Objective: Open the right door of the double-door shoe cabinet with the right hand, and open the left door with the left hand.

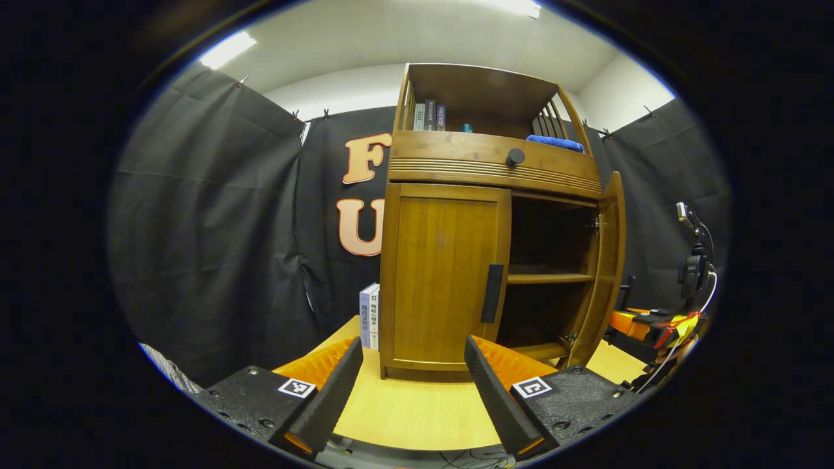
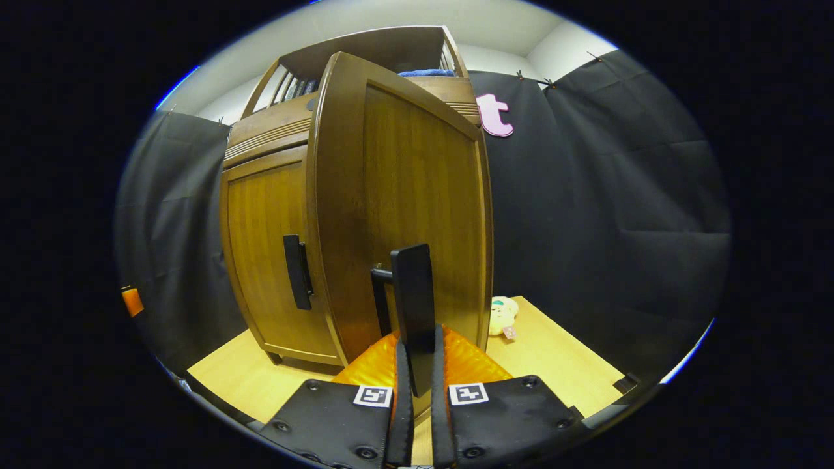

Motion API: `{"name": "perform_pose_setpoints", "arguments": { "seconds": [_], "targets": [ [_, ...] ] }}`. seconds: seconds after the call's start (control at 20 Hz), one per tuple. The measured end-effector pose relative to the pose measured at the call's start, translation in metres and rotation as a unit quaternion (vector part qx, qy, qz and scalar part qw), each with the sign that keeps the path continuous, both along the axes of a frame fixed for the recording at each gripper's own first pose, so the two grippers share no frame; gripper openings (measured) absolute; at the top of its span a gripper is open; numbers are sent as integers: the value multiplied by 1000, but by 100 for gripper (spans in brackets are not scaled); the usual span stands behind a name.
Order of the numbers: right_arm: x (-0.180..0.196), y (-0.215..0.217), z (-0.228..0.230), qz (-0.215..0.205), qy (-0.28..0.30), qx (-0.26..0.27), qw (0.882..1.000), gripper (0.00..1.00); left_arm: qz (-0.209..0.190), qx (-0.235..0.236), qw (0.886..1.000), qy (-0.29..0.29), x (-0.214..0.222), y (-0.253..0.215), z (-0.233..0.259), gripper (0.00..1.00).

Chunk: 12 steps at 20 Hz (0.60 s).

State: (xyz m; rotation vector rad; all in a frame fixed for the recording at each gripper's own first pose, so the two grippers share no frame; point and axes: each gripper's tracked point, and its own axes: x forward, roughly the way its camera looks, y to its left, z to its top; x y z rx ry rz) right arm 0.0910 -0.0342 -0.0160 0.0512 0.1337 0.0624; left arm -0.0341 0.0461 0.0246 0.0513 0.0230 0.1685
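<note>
In the left gripper view, two books (image 1: 369,315) stand upright on the bench (image 1: 417,410) just beside the left side of the shoe cabinet (image 1: 456,163); their spines carry printed writing, too small to read. The left tool (image 1: 413,384) is open, its fingers apart and holding nothing, near the front of the cabinet. The left door (image 1: 443,280) is closed, with its dark handle (image 1: 492,293) at its right edge. To the right, the right door (image 1: 609,260) stands swung out, and a shelf (image 1: 550,278) shows inside. Above are a drawer with a round knob (image 1: 515,156), more books (image 1: 429,115) with unreadable spines, and a blue cloth (image 1: 554,142).

In the right gripper view, the right tool (image 2: 417,365) is closed on the right door's handle (image 2: 412,293), both fingers pressing it. A small plush toy (image 2: 503,315) lies on the bench beside the door.
</note>
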Motion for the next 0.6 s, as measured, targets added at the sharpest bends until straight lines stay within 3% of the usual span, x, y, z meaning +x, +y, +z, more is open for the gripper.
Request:
{"name": "perform_pose_setpoints", "arguments": {
  "seconds": [0.05, 0.2, 0.35, 0.45, 0.5, 0.6],
  "targets": [
    [-3, -5, 0, -2, 2, -1, 1000, 14, -2, -1, 1000, 0, 2, -5, 0, 92],
    [-10, -24, 2, -6, 4, -3, 1000, 18, -3, 2, 1000, -3, 8, -19, 2, 92],
    [-14, -53, 2, -33, 6, -7, 999, 11, -4, 3, 1000, -6, 12, -35, 4, 92],
    [-18, -75, 1, -45, 7, -11, 999, 14, -6, 3, 1000, -2, 17, -48, 2, 92],
    [-21, -83, 2, -43, 9, -13, 999, 1, -8, 2, 1000, -3, 20, -55, 1, 92],
    [-22, -98, 3, -34, 12, -9, 999, 1, -10, 4, 1000, -6, 24, -68, 3, 92]
  ]
}}
